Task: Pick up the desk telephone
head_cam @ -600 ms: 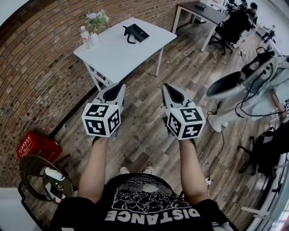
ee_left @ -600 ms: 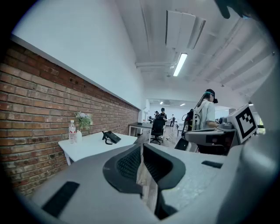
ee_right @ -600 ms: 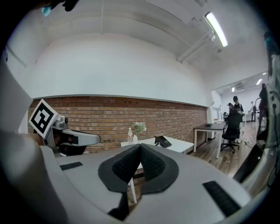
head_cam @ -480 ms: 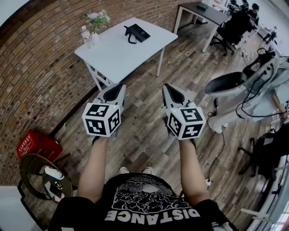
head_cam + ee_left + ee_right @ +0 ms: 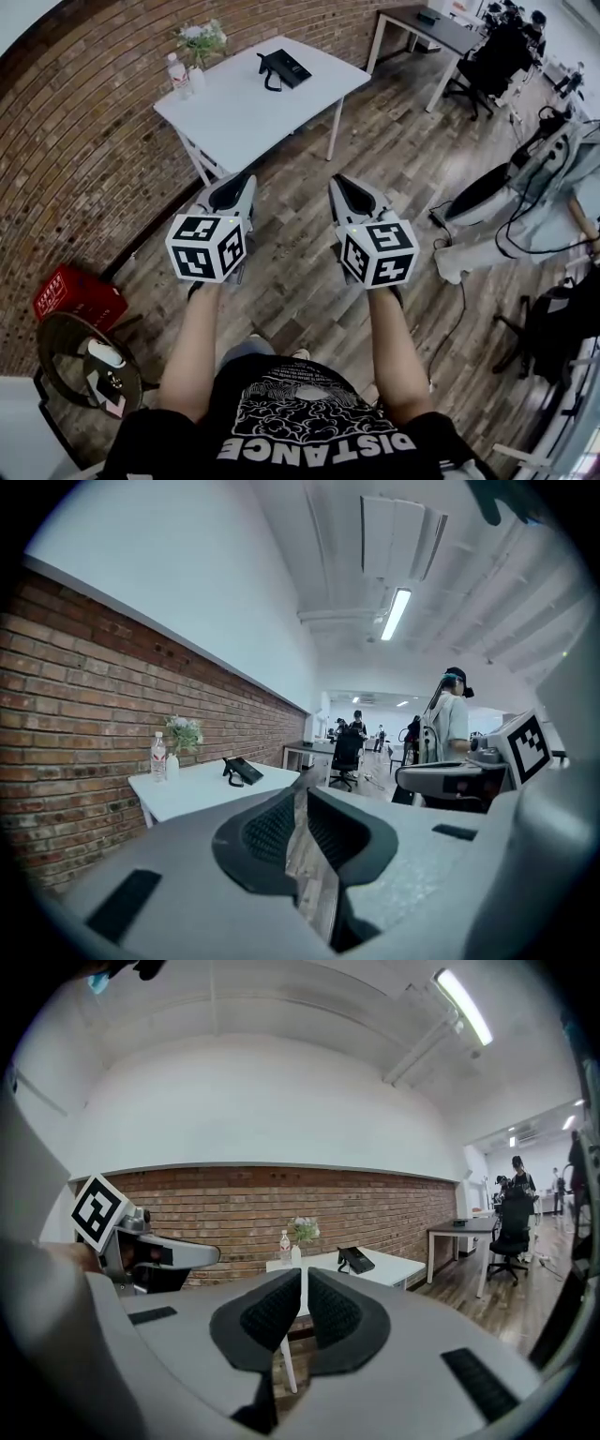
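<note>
A black desk telephone (image 5: 282, 67) lies near the far right corner of a white table (image 5: 244, 108), its handset on the cradle. It also shows small in the left gripper view as the telephone (image 5: 242, 772) and in the right gripper view as the telephone (image 5: 354, 1260). Both grippers are held out at waist height over the wooden floor, well short of the table. My left gripper (image 5: 236, 186) is shut with nothing in it. My right gripper (image 5: 339, 184) is shut and empty too.
A water bottle (image 5: 176, 74) and a small vase of flowers (image 5: 199, 44) stand at the table's far left, by the brick wall. A red crate (image 5: 77, 298) and a round stool (image 5: 89, 365) sit at the left. A dark desk (image 5: 427, 25), office chairs and cables lie to the right.
The view has shifted slightly and both grippers sit a little closer together and nearer the table. A knee now shows under the arms, as in a step forward. Jaws stay shut.
</note>
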`<act>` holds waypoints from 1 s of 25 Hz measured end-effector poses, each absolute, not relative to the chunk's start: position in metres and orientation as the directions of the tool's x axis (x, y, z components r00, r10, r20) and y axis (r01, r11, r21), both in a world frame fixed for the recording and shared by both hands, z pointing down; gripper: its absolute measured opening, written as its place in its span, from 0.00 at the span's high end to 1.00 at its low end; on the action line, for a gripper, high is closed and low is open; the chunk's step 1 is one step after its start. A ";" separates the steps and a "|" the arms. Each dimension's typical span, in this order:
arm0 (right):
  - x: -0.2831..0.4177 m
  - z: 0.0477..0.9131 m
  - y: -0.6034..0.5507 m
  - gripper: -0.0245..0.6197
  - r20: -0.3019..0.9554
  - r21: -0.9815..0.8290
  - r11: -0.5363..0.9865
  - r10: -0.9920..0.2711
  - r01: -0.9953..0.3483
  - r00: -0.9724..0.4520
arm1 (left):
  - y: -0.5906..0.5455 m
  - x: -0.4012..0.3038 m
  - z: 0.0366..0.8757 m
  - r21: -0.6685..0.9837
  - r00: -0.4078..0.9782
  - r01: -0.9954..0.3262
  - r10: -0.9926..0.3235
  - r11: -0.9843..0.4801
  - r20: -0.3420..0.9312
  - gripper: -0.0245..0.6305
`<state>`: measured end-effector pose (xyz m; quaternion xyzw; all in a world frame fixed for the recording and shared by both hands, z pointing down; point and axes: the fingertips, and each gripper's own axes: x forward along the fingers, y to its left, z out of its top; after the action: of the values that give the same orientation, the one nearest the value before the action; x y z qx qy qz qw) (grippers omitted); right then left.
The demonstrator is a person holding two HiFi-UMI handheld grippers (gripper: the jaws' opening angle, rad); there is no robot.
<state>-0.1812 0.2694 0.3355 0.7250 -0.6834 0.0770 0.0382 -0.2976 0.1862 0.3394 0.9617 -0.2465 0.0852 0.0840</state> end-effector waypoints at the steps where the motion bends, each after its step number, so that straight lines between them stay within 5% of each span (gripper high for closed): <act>1: -0.178 0.338 0.268 0.96 0.167 -0.051 -0.062 -0.985 -0.997 0.052 | 0.185 -0.294 0.340 0.122 0.864 -0.489 -0.460 -0.864 0.206 0.92; 25: -0.034 0.362 0.085 0.87 0.224 -0.060 -0.117 -0.969 -0.991 0.101 | -0.010 -0.142 0.366 0.194 0.898 -0.419 -0.373 -0.887 0.236 0.78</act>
<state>-0.0337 0.0853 0.3625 0.7402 -0.6622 0.1040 0.0526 -0.1418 -0.0099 0.3662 0.9666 -0.2048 0.0963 0.1207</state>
